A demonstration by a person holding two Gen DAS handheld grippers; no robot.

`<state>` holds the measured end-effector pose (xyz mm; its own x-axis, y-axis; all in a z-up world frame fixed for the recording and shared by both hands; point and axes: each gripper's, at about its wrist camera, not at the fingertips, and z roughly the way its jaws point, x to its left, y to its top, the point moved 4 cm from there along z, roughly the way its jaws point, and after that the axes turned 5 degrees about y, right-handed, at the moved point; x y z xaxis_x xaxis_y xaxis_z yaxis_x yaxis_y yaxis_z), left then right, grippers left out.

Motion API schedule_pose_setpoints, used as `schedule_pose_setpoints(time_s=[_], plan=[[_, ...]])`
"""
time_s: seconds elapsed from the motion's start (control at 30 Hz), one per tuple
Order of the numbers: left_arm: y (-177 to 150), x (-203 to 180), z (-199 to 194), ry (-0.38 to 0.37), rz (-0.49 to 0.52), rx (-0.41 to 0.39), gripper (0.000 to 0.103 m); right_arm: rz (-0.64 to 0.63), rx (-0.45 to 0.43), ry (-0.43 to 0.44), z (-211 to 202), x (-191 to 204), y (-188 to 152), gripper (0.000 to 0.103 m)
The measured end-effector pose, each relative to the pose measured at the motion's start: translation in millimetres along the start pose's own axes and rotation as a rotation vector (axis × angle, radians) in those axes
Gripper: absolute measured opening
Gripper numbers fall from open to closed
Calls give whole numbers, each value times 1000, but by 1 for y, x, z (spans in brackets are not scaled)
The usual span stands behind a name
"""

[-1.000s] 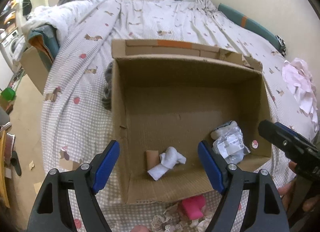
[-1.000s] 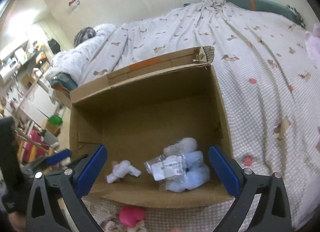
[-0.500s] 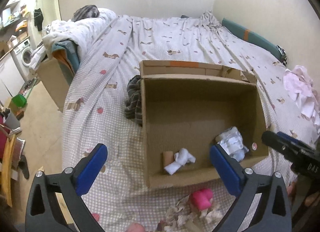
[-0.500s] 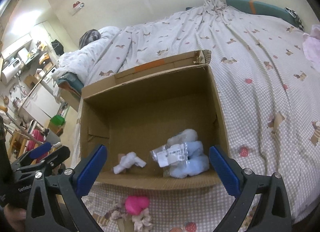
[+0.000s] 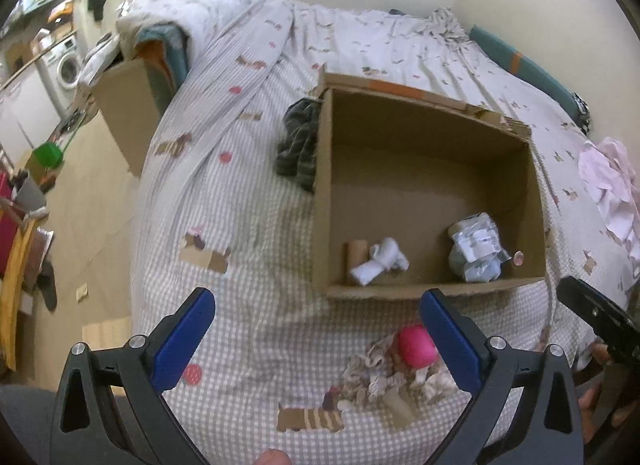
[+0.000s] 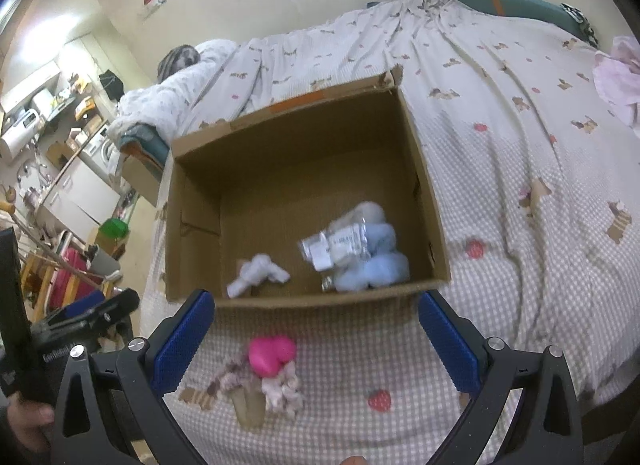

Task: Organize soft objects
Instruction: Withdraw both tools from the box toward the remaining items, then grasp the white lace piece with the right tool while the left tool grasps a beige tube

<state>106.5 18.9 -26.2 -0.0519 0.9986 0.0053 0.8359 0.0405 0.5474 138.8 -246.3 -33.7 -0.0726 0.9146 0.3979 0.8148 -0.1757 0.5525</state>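
Observation:
An open cardboard box [image 5: 532, 181] [image 6: 424, 169] sits on the bed. Inside lie a white rolled sock [image 5: 380, 261] [image 6: 256, 271] and a light blue plush in clear plastic wrap [image 5: 478, 253] [image 6: 360, 253]. In front of the box lie a pink soft object [image 5: 414, 347] [image 6: 272, 353] and a frilly patterned cloth [image 5: 384, 373] [image 6: 280, 385]. My left gripper [image 5: 316, 329] is open and empty, above the bed in front of the box. My right gripper [image 6: 316, 329] is open and empty, above the pink object.
A dark striped garment [image 5: 298, 141] lies left of the box. A pink cloth [image 5: 608, 185] [image 6: 618, 73] lies at the bed's right. Another cardboard box [image 5: 128, 105] stands at the bed's left side. The floor with clutter lies left.
Both grippers have pulled back from over the box toward the bed's front edge. The pink object and frilly cloth now show fully. The left view has shifted left.

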Motion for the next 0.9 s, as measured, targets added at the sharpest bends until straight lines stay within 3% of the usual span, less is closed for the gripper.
schedule_pose_setpoints(time_s=[0.2,0.43,0.63,0.7,0.83,0.9], plan=[[-7,9,8,12,-22,34,102,31,98,18,9,-6,-23,103],[-9,18,22,10,-56,82,102,27,355,89,55,9,-64,103],[-16,31,31,22,-79,135,102,-53,482,68,88,30,-90,102],[-18,35,32,23,-84,145,102,-63,501,65,97,34,-93,87],[-21,42,35,27,-96,160,102,-78,529,40,113,37,-95,73],[-23,44,36,27,-97,170,102,-85,545,39,119,39,-97,46]])
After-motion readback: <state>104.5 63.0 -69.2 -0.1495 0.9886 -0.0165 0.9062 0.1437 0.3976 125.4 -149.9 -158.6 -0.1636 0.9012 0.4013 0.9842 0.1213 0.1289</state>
